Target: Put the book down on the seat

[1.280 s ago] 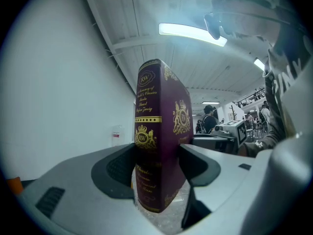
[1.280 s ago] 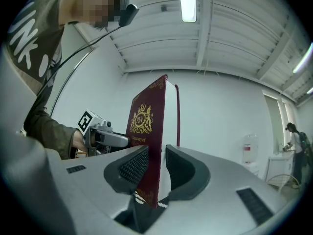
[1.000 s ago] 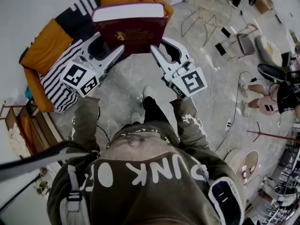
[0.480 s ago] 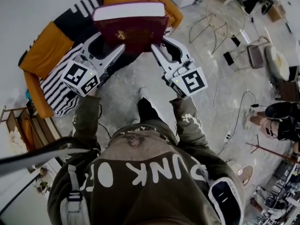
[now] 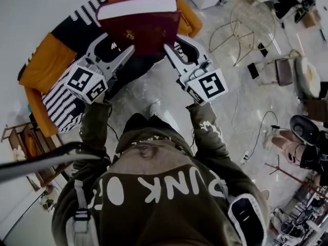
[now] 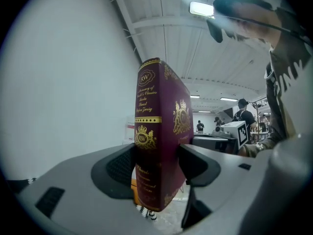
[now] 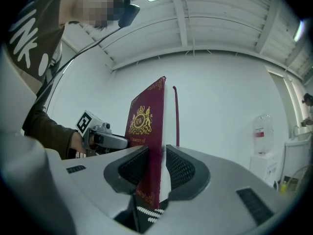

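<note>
Book [image 5: 138, 27] is held at 12 o'clock, over the orange seat [image 5: 46, 60]. The left hand-held gripper [image 5: 117, 47] is clamped on its spine end, and the right hand-held gripper [image 5: 177, 47] is clamped on the cover and pages. The book is judged still airborne, so lowering and release remain. A striped throw [image 5: 64, 99] lies on the seat at 9 o'clock.

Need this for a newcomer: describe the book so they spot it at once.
Find the orange seat with the striped throw. Above it, the left gripper and right gripper clamp a thick book. Only it is maroon with gold crests.
</note>
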### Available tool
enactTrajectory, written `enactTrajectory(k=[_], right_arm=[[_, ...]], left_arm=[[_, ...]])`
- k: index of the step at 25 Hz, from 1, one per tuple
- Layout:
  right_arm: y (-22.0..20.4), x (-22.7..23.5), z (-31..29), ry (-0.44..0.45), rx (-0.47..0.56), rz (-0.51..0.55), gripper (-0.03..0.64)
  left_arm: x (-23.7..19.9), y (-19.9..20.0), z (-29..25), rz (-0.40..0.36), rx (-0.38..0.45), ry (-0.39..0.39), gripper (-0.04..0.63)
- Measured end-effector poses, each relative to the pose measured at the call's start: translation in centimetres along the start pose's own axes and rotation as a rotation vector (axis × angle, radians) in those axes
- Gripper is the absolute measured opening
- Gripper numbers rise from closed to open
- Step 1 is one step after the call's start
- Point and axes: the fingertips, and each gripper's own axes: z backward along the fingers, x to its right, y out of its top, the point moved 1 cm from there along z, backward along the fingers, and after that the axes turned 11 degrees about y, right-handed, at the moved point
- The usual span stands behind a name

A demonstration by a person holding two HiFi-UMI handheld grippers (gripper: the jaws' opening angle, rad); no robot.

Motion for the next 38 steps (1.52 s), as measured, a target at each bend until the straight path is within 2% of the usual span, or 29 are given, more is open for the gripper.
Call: enactTrajectory(k=[9, 15, 20, 26, 34, 38], right_arm=[[-4.2, 6.0, -3.3, 0.005, -0.027, -0.053, 0.120], [-8.0, 10.1, -8.0, 0.002, -0.048, -0.086, 0.120], [-13.2, 13.7, -12.7, 0.009, -0.104, -0.119, 0.120], [-22.9, 16.8, -16.6, 0.026, -0.193, -0.224, 0.120], [-42.4, 18.7, -18.2, -0.001, -0.323, -0.425, 0.120], [-49.9, 18.7, -18.5, 0.011, -0.366, -0.489, 0.120]], left_arm=[[-4.6, -3.1, -5.8, 0.021, -0.049, 0.000, 0.264], [-10.3, -5.8, -9.5, 0.051, -0.066, 0.004, 0.264], [-16.0, -10.3, -12.9, 0.096, -0.096, 0.007, 0.264], [-21.3, -19.5, -16.4, 0.188, -0.186, 0.018, 0.264], [-25.2, -39.0, -20.1, 0.357, -0.326, 0.041, 0.264], [-26.3, -46.4, -20.7, 0.378, -0.388, 0.043, 0.264]])
